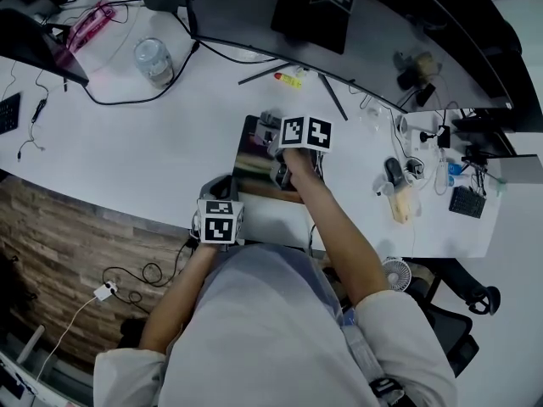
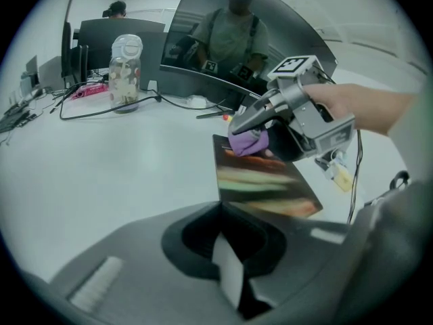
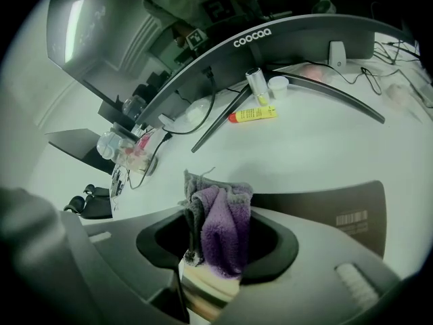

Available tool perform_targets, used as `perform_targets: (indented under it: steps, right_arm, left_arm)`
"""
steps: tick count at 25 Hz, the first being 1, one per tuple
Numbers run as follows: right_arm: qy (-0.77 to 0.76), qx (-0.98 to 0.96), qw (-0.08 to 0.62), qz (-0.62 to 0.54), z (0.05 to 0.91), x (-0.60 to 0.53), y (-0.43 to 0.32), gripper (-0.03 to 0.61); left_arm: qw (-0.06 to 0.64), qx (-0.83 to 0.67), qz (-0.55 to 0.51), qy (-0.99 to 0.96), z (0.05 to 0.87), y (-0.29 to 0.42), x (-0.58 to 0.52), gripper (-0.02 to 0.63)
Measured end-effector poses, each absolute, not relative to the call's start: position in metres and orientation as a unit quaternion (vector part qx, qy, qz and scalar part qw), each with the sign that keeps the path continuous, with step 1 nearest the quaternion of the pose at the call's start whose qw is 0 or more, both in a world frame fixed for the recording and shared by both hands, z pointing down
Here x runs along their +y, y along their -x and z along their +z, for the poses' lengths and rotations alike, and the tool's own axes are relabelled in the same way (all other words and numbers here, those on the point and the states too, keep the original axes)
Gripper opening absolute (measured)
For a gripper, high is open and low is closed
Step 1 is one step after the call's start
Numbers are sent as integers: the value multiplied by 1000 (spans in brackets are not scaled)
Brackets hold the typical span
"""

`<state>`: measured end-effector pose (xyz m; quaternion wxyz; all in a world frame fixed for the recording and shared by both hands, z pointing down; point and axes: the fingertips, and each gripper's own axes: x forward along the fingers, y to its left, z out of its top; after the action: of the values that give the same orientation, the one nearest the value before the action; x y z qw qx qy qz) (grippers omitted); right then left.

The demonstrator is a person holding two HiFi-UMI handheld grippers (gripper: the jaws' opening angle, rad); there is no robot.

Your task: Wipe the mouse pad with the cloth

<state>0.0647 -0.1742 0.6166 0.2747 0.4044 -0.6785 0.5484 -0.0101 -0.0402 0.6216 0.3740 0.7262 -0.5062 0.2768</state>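
The mouse pad (image 1: 257,166), dark with a blurred colourful print, lies on the white desk in front of the monitor. My right gripper (image 1: 273,134) is over the pad's far end, shut on a bunched purple and grey cloth (image 3: 223,229). In the left gripper view that cloth (image 2: 247,142) touches the mouse pad (image 2: 265,181) at its far edge, under the right gripper (image 2: 245,124). My left gripper (image 1: 226,183) sits at the pad's near left corner. Its jaws (image 2: 230,276) look shut, and I cannot make out whether they pinch that corner.
A curved monitor (image 1: 254,15) spans the back of the desk, its stand legs and a yellow tube (image 1: 288,79) just beyond the pad. A glass jar (image 1: 153,60) and cables lie to the left. A mouse (image 1: 393,172) and small clutter lie to the right. The desk edge (image 1: 170,223) runs below my left gripper.
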Motion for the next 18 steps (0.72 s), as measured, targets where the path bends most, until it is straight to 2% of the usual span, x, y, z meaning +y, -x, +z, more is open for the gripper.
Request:
perform_targets:
  steps: [18]
  right_arm:
    - [-422, -666, 269, 553, 617, -168, -105, 193]
  left_arm:
    - [380, -505, 276, -724, 622, 9, -39, 0]
